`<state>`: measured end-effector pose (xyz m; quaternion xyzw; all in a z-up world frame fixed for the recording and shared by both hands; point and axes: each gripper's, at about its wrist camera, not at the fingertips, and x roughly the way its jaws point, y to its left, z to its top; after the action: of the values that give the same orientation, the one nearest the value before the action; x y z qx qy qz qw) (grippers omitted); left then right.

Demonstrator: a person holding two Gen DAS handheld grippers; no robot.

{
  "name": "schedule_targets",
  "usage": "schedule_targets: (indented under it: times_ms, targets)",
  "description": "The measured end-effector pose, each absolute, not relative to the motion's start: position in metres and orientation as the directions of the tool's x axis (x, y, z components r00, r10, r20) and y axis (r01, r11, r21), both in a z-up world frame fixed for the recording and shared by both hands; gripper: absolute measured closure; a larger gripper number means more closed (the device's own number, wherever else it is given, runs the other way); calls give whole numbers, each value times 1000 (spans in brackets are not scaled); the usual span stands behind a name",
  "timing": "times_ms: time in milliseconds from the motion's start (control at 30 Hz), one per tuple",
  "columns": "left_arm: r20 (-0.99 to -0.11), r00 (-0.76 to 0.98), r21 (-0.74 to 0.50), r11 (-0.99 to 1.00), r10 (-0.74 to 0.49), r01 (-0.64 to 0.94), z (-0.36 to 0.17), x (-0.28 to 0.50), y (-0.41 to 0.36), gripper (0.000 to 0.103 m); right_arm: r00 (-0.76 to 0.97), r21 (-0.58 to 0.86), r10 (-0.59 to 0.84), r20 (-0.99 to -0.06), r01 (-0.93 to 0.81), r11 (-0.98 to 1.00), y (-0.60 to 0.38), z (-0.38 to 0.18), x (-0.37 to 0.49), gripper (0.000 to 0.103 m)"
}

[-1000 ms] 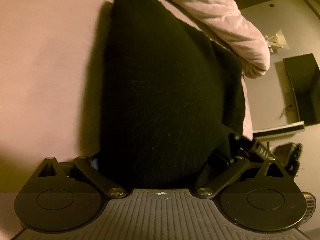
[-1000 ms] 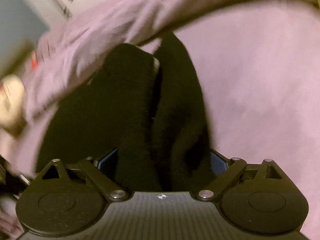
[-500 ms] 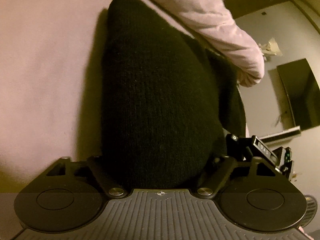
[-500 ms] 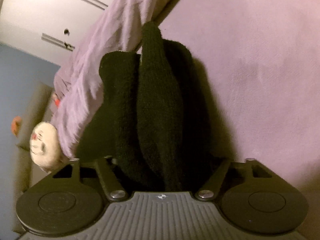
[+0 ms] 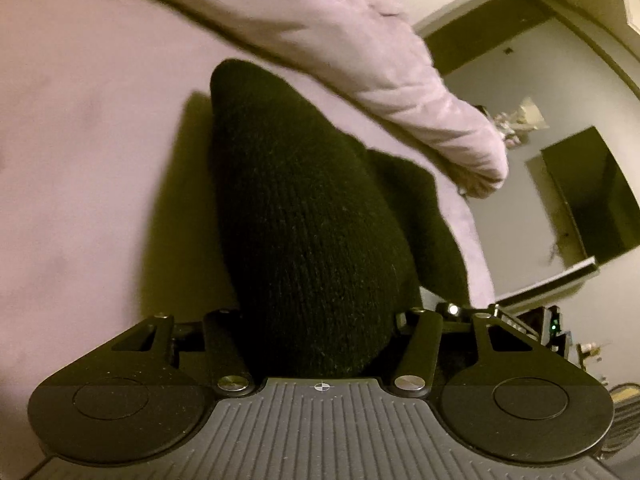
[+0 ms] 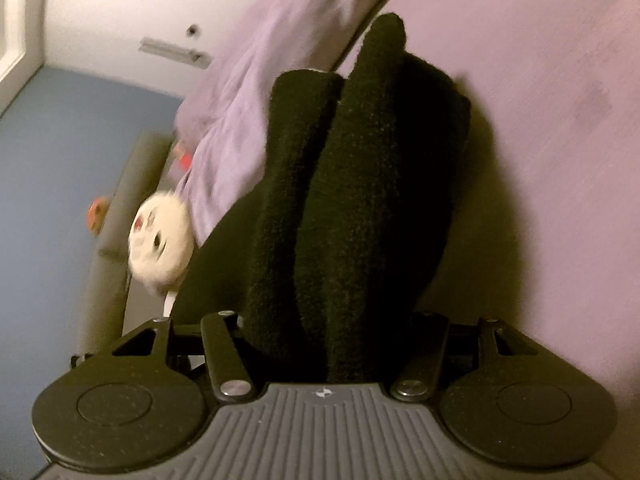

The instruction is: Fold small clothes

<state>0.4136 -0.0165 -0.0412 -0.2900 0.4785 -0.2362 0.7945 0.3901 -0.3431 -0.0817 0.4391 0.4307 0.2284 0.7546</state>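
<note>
Jaws closing, both pairs, on the black knit garment (image 5: 312,240).
Left gripper (image 5: 320,316) and right gripper (image 6: 332,320) are gripping cloth whose long axis is running straight ahead over the pink sheet (image 5: 80,160).

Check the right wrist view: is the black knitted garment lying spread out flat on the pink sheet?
No, the black knitted garment is bunched in thick lengthwise folds that run into the right gripper.

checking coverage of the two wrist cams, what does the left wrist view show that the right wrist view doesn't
Only the left wrist view shows a dark screen on the wall and a shelf below it.

Only the right wrist view shows a white plush toy, a blue wall and a white door.

Both show the black knit garment between closing jaws, the pink bed sheet and a rumpled pink duvet.
</note>
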Motion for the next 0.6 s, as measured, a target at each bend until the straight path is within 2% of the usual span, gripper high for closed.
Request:
schedule_targets:
  times_ms: [67,100,200,267,367,467,533,600]
  targets:
    - [-653,414,-676,735,-634,60,-60,402,-5,35,522,838,717,-462,-10,546,-333,-84,383,43]
    - [-664,417,-668,743,-620,41,-71,397,-1,27,536,818,694,-480,-12,575,-332,-83,380,39]
    - [-635,467,-663,744,-615,79,-78,380,2,25,585,752,612,-533,-5,659,-336,-72,367,29]
    - [-633,514,-611,781,-579,127,-69,364,0,24,632,697,545,-550,-12,717,-341,-60,347,27]
    - [-631,552,-578,805,-545,133,-65,335,2,22,703,582,422,-573,-14,813,-340,-37,308,26]
    - [-662,570,-546,834,-486,78,-65,298,-1,22,745,426,277,-606,11,904,-329,-22,265,26]
    - [-685,562,-519,852,-462,68,-60,270,-4,18,753,304,189,-630,16,952,-315,-22,239,26]
    - [-725,551,-466,883,-413,48,-54,242,-6,16,726,240,123,-676,59,969,-305,-24,221,26]
